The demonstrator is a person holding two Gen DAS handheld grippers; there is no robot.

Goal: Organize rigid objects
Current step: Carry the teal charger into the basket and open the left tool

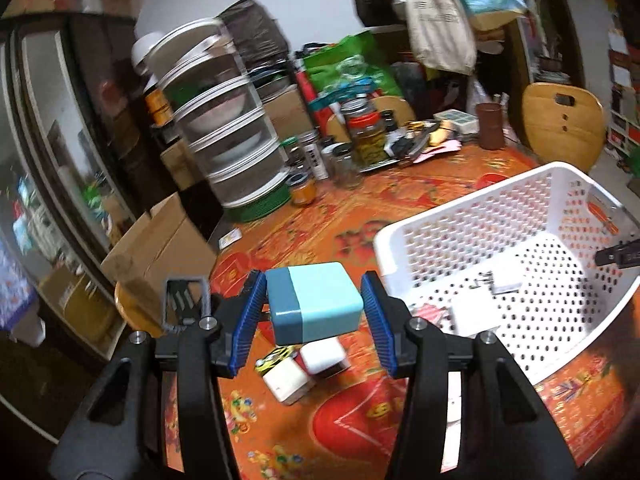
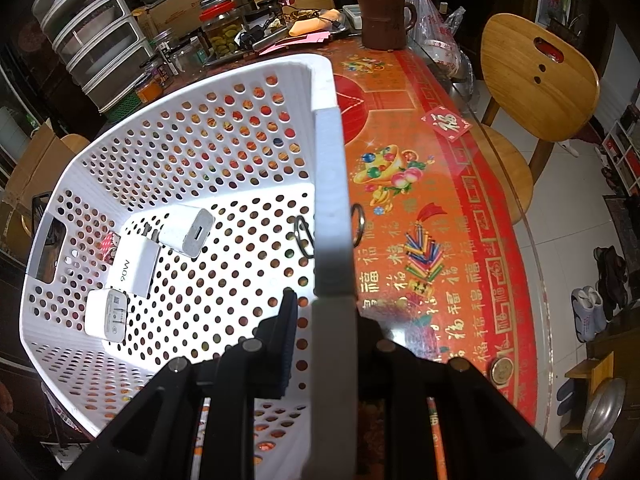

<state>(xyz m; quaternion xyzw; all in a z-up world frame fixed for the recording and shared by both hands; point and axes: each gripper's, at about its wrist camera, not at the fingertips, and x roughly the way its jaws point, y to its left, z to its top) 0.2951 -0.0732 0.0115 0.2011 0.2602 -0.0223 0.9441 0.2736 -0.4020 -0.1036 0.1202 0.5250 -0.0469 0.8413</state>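
My left gripper [image 1: 313,283] is shut on a two-tone blue charger block [image 1: 320,300] and holds it in the air, just left of the white perforated basket [image 1: 460,216]. Below it on the red tablecloth lie two white chargers [image 1: 286,380] [image 1: 322,356] and a small yellow-black item [image 1: 272,358]. My right gripper [image 2: 332,312] is shut on the basket's right rim [image 2: 328,160], one finger inside and one outside. Three white chargers [image 2: 188,230] [image 2: 134,266] [image 2: 106,316] and a small pink item [image 2: 109,244] lie in the basket.
A stack of clear containers [image 1: 224,120], jars [image 1: 366,136] and a brown mug [image 2: 384,20] crowd the far side of the table. A wooden chair [image 2: 536,76] stands to the right and cardboard boxes [image 1: 160,256] to the left. A key ring [image 2: 358,224] lies beside the basket.
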